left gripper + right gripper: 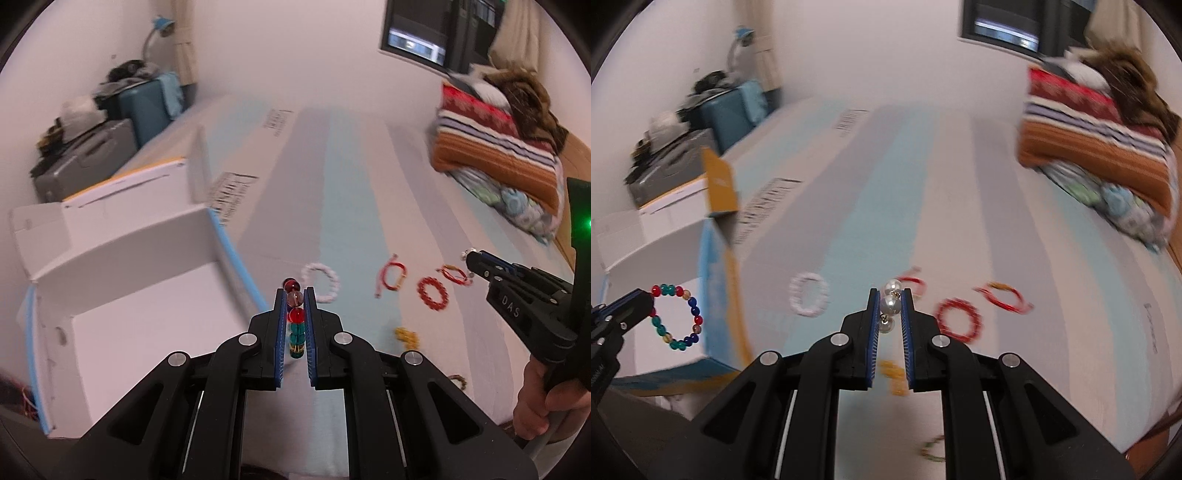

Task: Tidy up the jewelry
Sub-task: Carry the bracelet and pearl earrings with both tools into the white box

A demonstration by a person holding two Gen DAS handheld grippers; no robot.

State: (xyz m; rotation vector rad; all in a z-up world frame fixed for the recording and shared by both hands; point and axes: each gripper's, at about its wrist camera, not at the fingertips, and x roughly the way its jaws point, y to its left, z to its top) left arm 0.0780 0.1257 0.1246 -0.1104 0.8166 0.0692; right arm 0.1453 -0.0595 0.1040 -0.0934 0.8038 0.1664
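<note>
My left gripper (294, 295) is shut on a multicoloured bead bracelet (296, 325), held above the bed beside an open white box (122, 295). The bracelet (676, 318) hangs as a ring from the left gripper (646, 301) in the right wrist view, in front of the box (676, 251). My right gripper (890, 297) is shut on a pearl piece (889, 304) and also shows in the left wrist view (471, 258). On the striped bed lie a white bracelet (320, 282), a red bead bracelet (433, 292), two red cord bracelets (392, 278) (455, 274) and a yellow piece (407, 336).
Folded blankets (498, 147) are piled at the bed's far right. Suitcases (122, 122) with clutter stand by the wall at the left. A small dark bracelet (457, 380) lies near the bed's front edge. A dark window (436, 33) is on the far wall.
</note>
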